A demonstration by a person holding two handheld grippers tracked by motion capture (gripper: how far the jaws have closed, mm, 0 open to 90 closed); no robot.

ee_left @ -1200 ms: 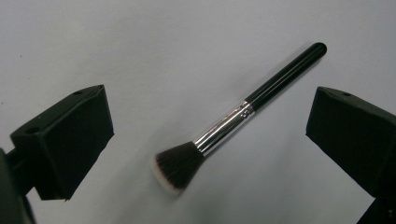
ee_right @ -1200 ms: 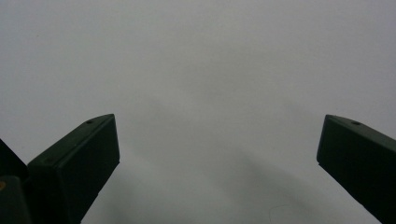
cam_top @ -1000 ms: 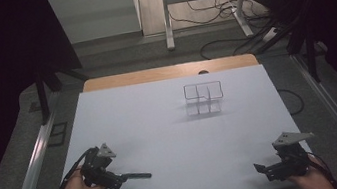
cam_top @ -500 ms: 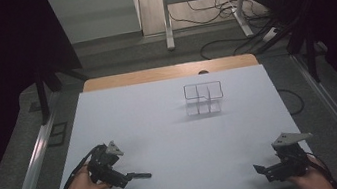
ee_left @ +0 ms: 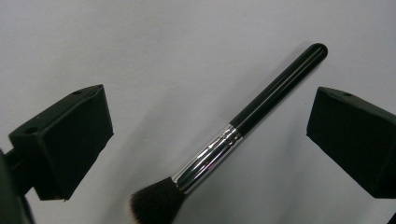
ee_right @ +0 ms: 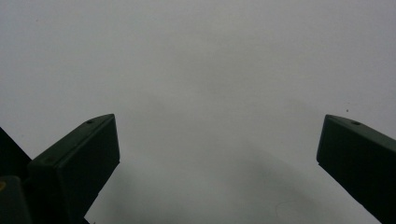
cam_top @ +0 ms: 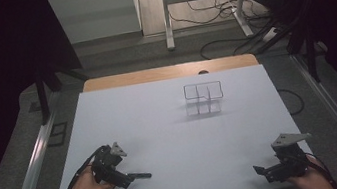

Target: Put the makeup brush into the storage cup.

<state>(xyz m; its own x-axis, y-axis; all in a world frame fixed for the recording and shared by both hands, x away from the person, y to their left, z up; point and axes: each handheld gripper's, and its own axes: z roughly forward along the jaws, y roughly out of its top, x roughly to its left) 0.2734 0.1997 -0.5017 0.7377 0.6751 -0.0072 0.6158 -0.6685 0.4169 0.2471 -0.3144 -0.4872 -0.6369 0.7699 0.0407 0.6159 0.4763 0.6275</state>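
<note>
A makeup brush [ee_left: 229,135] with a black handle, silver ferrule and dark bristles lies flat on the white table [cam_top: 177,133]. My left gripper [ee_left: 210,119] is open right over it, one jaw on each side and neither touching it. In the high view the left gripper [cam_top: 124,177] is at the front left, and the brush [cam_top: 141,176] handle sticks out to its right. My right gripper [cam_top: 263,171] is at the front right corner. It stands open [ee_right: 219,140] over bare table with nothing between its jaws.
A clear compartment organiser [cam_top: 203,98] stands at the back, right of centre. A wooden strip [cam_top: 168,72] runs along the table's far edge. Metal rails flank both sides, and cables lie on the floor beyond.
My left gripper has moved a little to the right, closer over the brush. The brush and the right gripper have stayed in place.
</note>
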